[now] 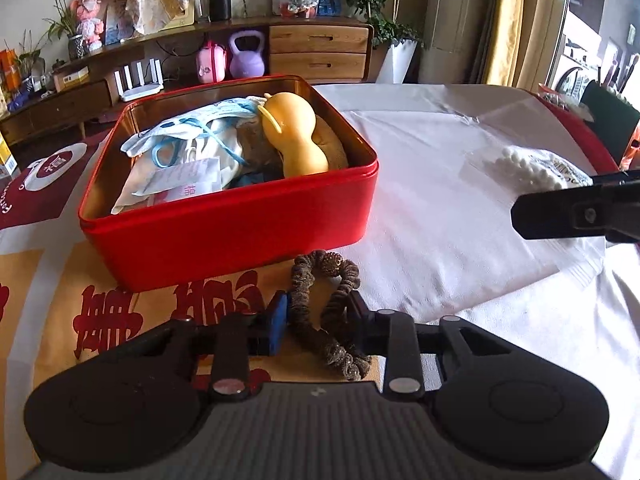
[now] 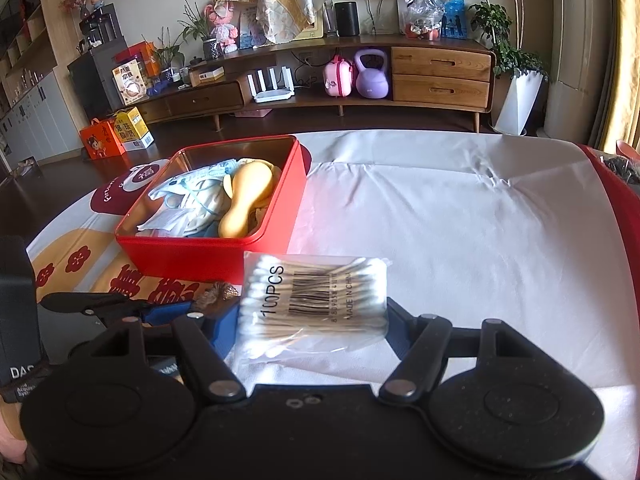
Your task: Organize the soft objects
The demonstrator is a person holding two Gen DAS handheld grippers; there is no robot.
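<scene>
A brown scrunchie (image 1: 320,276) lies on the tablecloth just in front of the red tin (image 1: 224,236). My left gripper (image 1: 318,312) is shut on it, blue pads pinching its near loop. The tin holds a yellow squeeze toy (image 1: 296,136), pale blue face masks (image 1: 188,132) and a brown cushion-like thing. My right gripper (image 2: 312,320) is shut on a clear bag of cotton swabs (image 2: 316,300), held flat between its fingers to the right of the tin (image 2: 208,252). In the left wrist view one right finger (image 1: 560,216) pokes in from the right, in front of the bag (image 1: 532,172).
A white cloth (image 2: 460,216) covers the table's right half; a printed red and yellow cloth (image 1: 120,312) lies under the tin. Beyond the far table edge stands a wooden sideboard (image 2: 440,72) with a purple kettlebell (image 2: 372,76). A red edge (image 1: 576,128) bounds the table's right side.
</scene>
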